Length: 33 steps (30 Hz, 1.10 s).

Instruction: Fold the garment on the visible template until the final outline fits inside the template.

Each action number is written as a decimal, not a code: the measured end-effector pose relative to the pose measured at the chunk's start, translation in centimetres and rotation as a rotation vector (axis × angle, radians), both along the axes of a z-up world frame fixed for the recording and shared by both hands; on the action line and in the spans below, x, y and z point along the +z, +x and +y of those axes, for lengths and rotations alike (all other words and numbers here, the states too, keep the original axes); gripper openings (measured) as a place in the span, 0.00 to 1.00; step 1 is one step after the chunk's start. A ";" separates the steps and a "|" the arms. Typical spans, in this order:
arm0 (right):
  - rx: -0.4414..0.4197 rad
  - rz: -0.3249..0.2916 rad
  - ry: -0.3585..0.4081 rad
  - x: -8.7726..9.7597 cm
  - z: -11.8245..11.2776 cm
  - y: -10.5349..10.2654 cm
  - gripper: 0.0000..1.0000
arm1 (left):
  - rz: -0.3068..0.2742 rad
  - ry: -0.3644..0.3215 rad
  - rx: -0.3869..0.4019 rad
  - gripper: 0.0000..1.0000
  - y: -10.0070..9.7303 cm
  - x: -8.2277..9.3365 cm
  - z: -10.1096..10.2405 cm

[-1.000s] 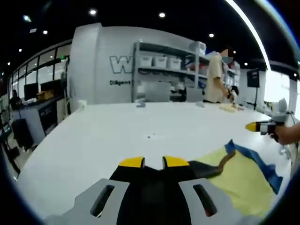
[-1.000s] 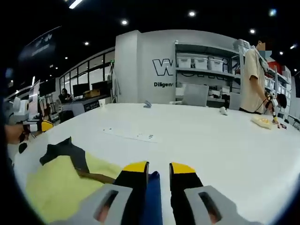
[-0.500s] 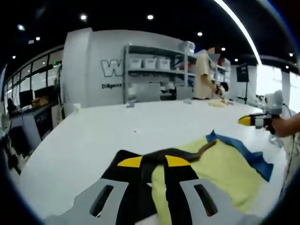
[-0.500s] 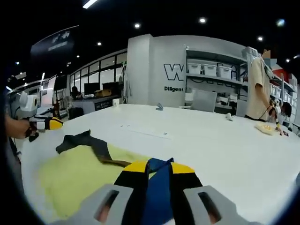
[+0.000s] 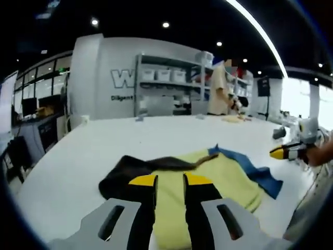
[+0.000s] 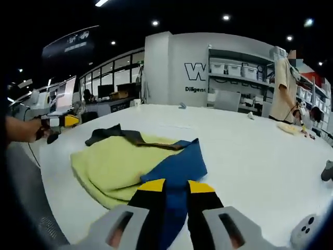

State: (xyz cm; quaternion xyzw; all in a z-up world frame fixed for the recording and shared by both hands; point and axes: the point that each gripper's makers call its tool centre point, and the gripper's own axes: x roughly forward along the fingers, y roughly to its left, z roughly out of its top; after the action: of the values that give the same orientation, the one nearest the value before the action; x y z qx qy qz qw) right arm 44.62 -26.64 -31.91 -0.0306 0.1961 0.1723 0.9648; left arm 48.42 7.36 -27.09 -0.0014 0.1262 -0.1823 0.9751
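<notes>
Both claws pinch the garment (image 6: 125, 164) edge: left gripper (image 5: 169, 179) grips yellow, right gripper (image 6: 175, 186) blue, spreading it for folding

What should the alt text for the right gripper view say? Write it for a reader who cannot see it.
The right claw has blue cloth between its yellow tips, part of a yellow, blue and dark garment lying folded on a white table. The left claw hovers at the far left, and a person stands by shelves behind.
</notes>
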 end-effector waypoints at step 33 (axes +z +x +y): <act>-0.081 0.203 0.082 -6.4 -0.3 -6.0 0.13 | 0.096 0.003 -0.119 0.98 -11.7 0.8 -1.1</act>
State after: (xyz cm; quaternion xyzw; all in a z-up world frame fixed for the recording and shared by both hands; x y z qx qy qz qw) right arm 38.58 -26.94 -38.27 0.0343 0.2864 0.1433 0.9467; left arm 36.76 6.28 -26.30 -0.0011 0.1728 -0.2394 0.9554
